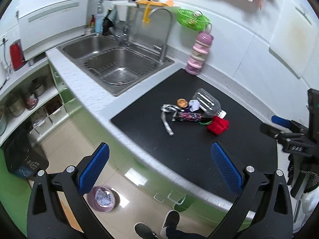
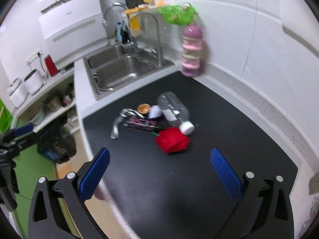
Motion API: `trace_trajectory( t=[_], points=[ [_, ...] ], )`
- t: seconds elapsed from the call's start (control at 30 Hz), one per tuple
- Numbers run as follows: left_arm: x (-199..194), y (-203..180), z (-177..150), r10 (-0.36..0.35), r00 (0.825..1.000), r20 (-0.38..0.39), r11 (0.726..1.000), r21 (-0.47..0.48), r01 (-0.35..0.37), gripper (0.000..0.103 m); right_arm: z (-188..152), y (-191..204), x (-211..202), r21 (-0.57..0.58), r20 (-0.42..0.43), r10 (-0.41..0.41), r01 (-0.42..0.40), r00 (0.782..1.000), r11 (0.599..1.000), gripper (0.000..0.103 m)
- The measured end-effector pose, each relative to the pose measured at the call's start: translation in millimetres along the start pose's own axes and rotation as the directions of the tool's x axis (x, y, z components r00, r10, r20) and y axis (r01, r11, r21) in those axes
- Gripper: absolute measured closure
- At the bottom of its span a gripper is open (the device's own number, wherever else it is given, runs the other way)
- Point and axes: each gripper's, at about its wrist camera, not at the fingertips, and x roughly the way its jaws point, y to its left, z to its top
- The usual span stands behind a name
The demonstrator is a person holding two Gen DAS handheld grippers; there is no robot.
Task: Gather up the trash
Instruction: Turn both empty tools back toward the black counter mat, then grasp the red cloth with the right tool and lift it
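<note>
A pile of trash lies on the black mat (image 1: 199,139) (image 2: 199,169): a clear plastic bottle (image 1: 207,103) (image 2: 175,109) with a white cap, a red crumpled wrapper (image 1: 218,126) (image 2: 172,140), a dark printed wrapper (image 1: 189,117) (image 2: 142,124), a silver strip (image 1: 166,119) (image 2: 116,125), a brown round piece (image 1: 182,103) (image 2: 144,108) and a white scrap (image 1: 194,105) (image 2: 154,112). My left gripper (image 1: 159,167) is open and empty, above the counter edge. My right gripper (image 2: 159,171) is open and empty, short of the red wrapper. A pink bin (image 1: 103,199) with paper stands on the floor.
A steel sink (image 1: 117,63) (image 2: 123,69) with taps lies behind the mat. A pink stacked container (image 1: 199,53) (image 2: 191,51) stands by the wall under a green basket (image 1: 191,19). Shelves with pots (image 1: 24,103) are on the left. The person's shoes (image 1: 157,225) are on the floor.
</note>
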Motion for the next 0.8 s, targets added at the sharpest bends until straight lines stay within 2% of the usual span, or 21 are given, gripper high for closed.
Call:
trace_trajectory(
  t=[0.27,0.5,0.63,0.7,0.73,0.8],
  points=[
    [59.3,-31.9,21.2,0.007,0.998,-0.06,1.0,0.031,-0.006,0.003,9.8,-30.5,75.7,-0.009,-0.111,0.003,-0.004,0.994,1.0,0.006],
    [99.9,-39.6,25.5,0.007,0.992,-0.124,1.0,0.021,-0.005,0.003,10.3,-33.2,142.4,-0.032,-0.229,0.011,-0.019,0.973,0.999,0.006],
    [114.7,-38.6,26.5,0.006,0.988,-0.152,1.0,0.017,-0.003,0.003,8.8,-33.2,163.1,-0.026,-0.262,0.018,-0.026,0.965,0.999,0.007],
    [120.0,-36.9,27.3,0.004,0.987,-0.162,1.0,0.016,-0.001,0.003,8.0,-32.0,169.2,-0.025,-0.277,0.028,-0.036,0.96,0.999,0.022],
    [122.5,-36.5,28.1,0.003,0.986,-0.165,1.0,0.016,0.0,0.003,7.4,-31.9,172.2,-0.023,-0.288,0.036,-0.045,0.957,0.999,0.037],
    [126.3,-35.2,29.3,-0.003,0.985,-0.17,1.0,0.017,0.006,0.003,6.8,-31.4,172.7,-0.024,-0.29,0.036,-0.044,0.956,0.999,0.046]
  ],
)
